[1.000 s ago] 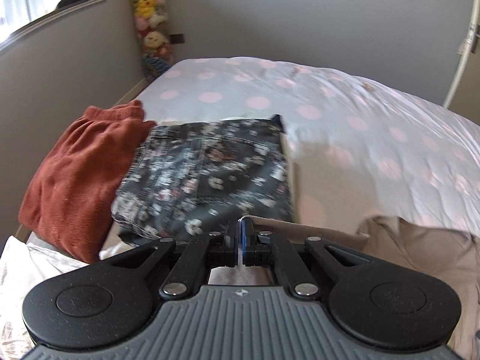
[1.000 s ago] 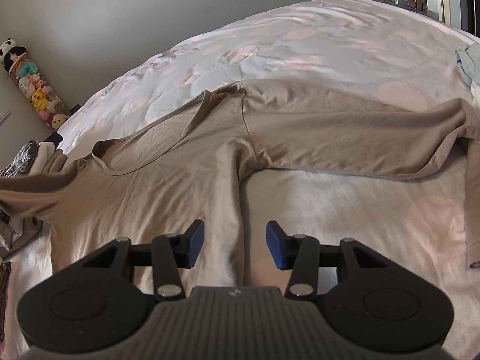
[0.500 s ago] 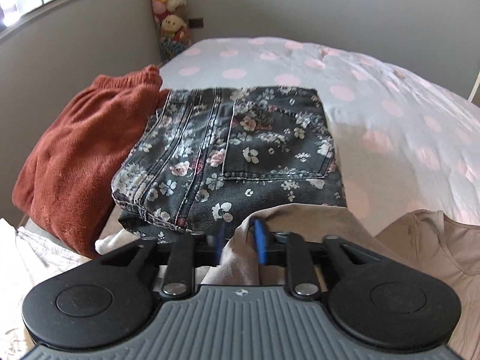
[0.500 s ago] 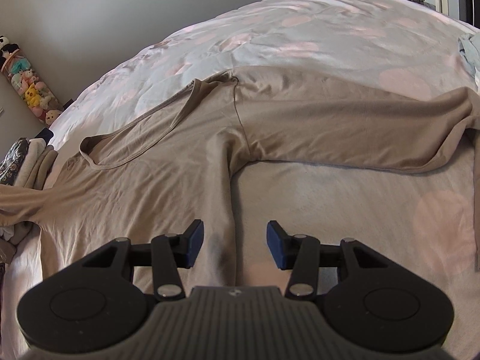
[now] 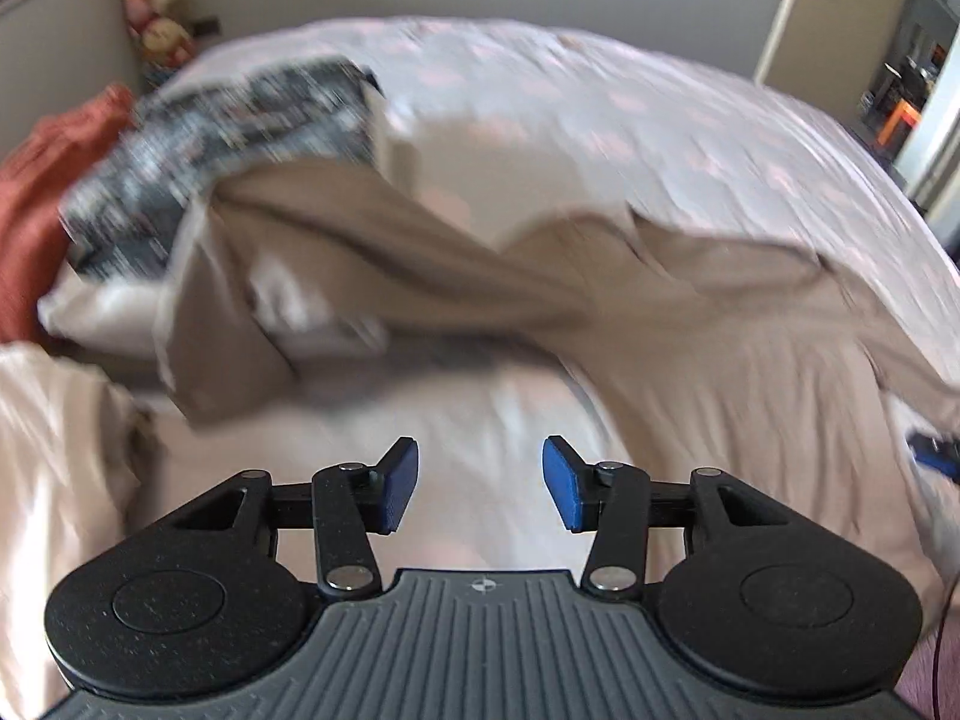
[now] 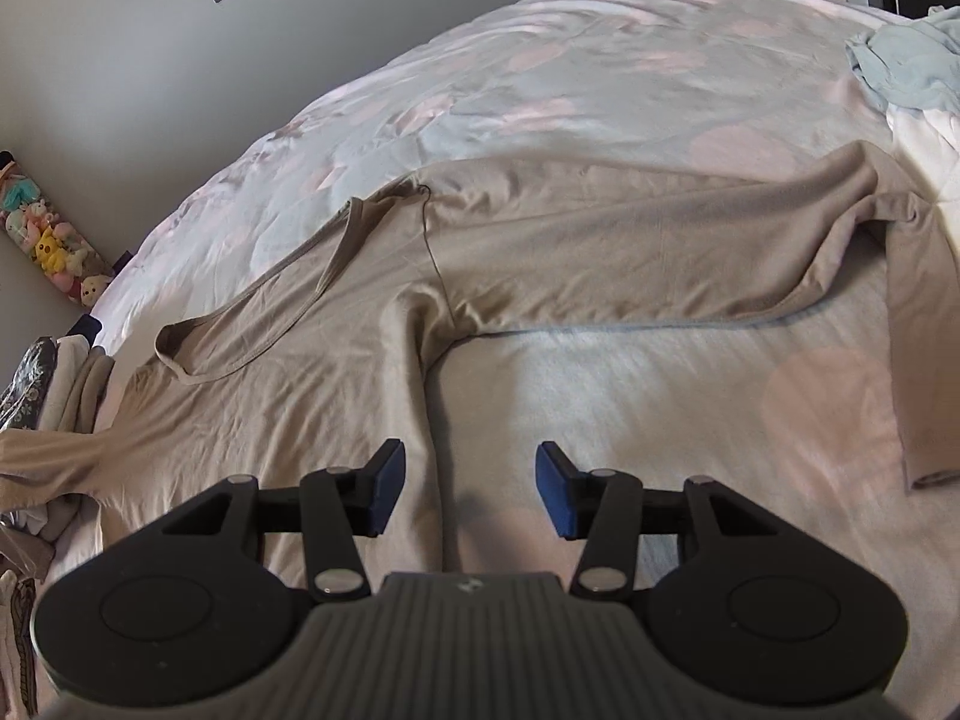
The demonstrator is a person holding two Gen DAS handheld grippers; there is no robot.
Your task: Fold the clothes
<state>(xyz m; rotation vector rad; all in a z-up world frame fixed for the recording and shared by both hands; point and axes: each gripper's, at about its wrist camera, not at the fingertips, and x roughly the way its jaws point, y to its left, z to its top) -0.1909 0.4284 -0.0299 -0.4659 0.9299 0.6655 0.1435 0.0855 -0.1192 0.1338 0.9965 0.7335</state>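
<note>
A second earlier my left claw (image 5: 479,489) had its blue pads pressed together, and half a second back they were pinching a fold of the beige long-sleeved top (image 6: 336,360). Now they stood spread wide with nothing between them, and the sleeve (image 5: 372,258) I had been gripping lay ahead of the claw, draped toward the floral jeans (image 5: 228,138), its cuffed end bunched just beside them. The left wrist view was blurred, so I could not tell whether the sleeve was touching the jeans or only overlapping them from my angle. The rust-red garment (image 5: 36,204) sat at the far left, beside the jeans, as it had before.

My right claw (image 6: 468,489) was open the same as in both earlier frames, its pads straddling the side seam of the top near the hem, hovering just above the fabric. The top lay spread flat on the polka-dot bed (image 6: 540,60), neckline toward the left and the other sleeve (image 6: 660,264) stretched out to the right with its cuff bent back down. A pale blue garment (image 6: 906,72) sat crumpled at the upper right of the bed, well apart from the top.
</note>
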